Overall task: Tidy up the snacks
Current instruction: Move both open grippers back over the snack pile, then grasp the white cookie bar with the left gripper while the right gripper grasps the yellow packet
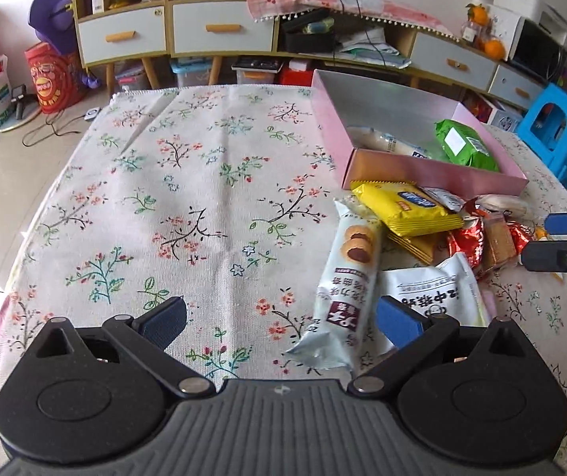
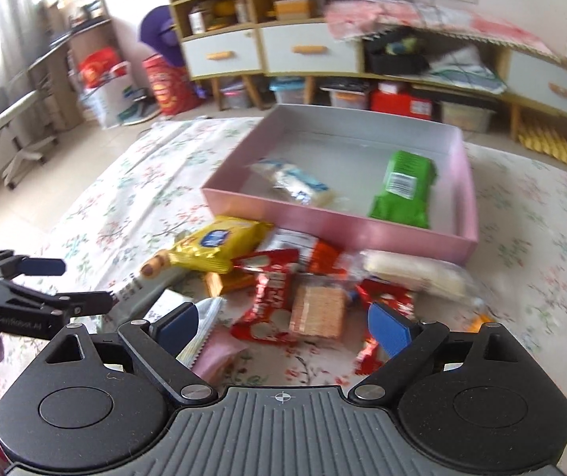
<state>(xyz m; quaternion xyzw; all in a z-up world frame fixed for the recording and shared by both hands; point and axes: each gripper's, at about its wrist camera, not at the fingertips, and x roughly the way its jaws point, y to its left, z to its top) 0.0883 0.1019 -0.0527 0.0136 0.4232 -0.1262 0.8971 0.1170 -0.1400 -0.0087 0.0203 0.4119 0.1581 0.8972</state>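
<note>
A pink box point(image 1: 434, 166) point(image 2: 323, 224) sits on the floral tablecloth and holds a green packet point(image 1: 466, 144) point(image 2: 402, 188) and a white wrapped snack point(image 2: 295, 184). A pile of snacks lies in front of it: a yellow biscuit pack point(image 1: 410, 208) point(image 2: 220, 244), a long white cookie pack point(image 1: 346, 277), red wrappers point(image 2: 271, 293) and a clear cracker pack point(image 2: 317, 311). My left gripper point(image 1: 283, 319) is open and empty, just left of the pile. My right gripper point(image 2: 283, 323) is open and empty, above the red wrappers and cracker pack.
The floral tablecloth point(image 1: 188, 206) covers the table, with bare cloth to the left of the pile. Cabinets with drawers point(image 1: 220, 27) line the far wall. A blue stool point(image 1: 557, 127) stands to the right. The right gripper shows at the left wrist view's right edge point(image 1: 561, 242).
</note>
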